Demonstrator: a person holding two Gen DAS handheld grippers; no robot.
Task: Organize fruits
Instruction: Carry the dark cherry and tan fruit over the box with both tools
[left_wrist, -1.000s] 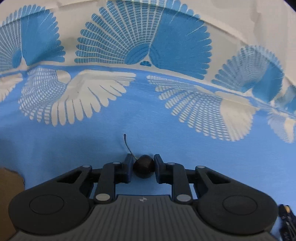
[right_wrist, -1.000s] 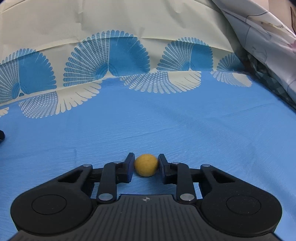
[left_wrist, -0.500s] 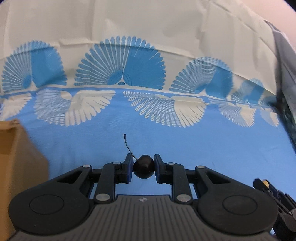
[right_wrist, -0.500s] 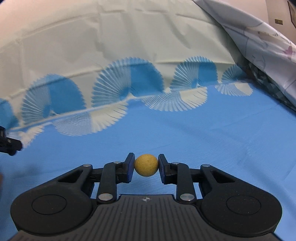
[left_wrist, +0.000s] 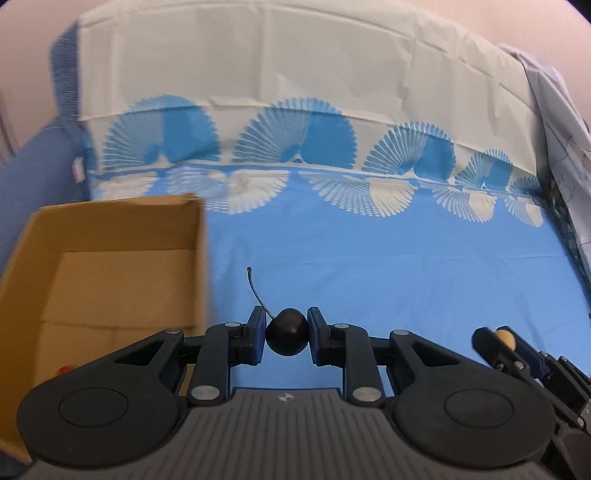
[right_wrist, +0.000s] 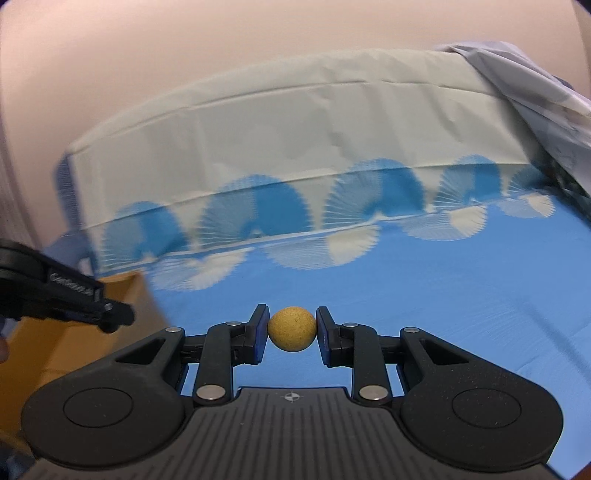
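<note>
Bed sheet (left_wrist: 406, 266) – blue with white fan print, cream band at the far edge – fills both views. Open cardboard box (left_wrist: 110, 258) sits on it at left; a small red item (left_wrist: 65, 369) is barely visible inside, can't identify it. Left tool (left_wrist: 286, 336) is pinching a dark cherry (left_wrist: 286, 336), stem (left_wrist: 255, 291) sticking up, held above the sheet just right of the box wall. Right tool (right_wrist: 292, 328) is pinching a small yellow fruit (right_wrist: 292, 328) – clear of the sheet, right of the left tool.
</note>
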